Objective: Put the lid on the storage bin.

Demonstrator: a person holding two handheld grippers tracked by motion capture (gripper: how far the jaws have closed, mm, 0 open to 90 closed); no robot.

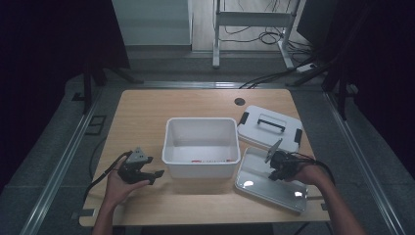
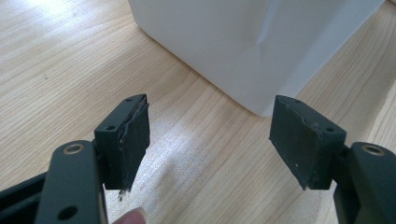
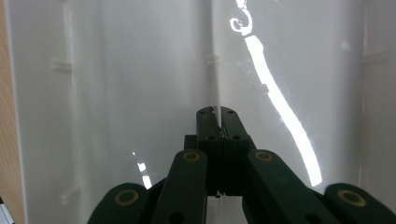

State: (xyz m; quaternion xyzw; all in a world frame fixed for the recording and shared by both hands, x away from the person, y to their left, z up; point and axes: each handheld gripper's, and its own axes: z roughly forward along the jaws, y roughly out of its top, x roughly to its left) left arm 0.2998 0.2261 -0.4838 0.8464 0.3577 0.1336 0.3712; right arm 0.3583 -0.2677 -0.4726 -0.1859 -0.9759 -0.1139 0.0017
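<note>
A person sits at a wooden table [image 1: 147,112] with a gripper in each hand. The right gripper [image 1: 277,166] has its jaws pressed together over a flat white lid [image 1: 266,183] that lies at the table's right front edge, just right of an open white bin [image 1: 200,146]. In the right gripper view the jaws meet on a thin raised rib of the lid [image 3: 140,84], so the grasp looks made, but the lid lies flat, not yet lifted. The left gripper [image 1: 147,172] waits released, jaws wide apart, just left of the bin's front corner, holding nothing. A second lid [image 1: 269,128] with a black handle and dark clips rests behind the first. Judging by this, the work is at an early stage: lifting and placing the lid on the bin remain. The lid is glossy, smooth, shallow-rimmed and ribbed, and reflects a bright light streak.
</note>
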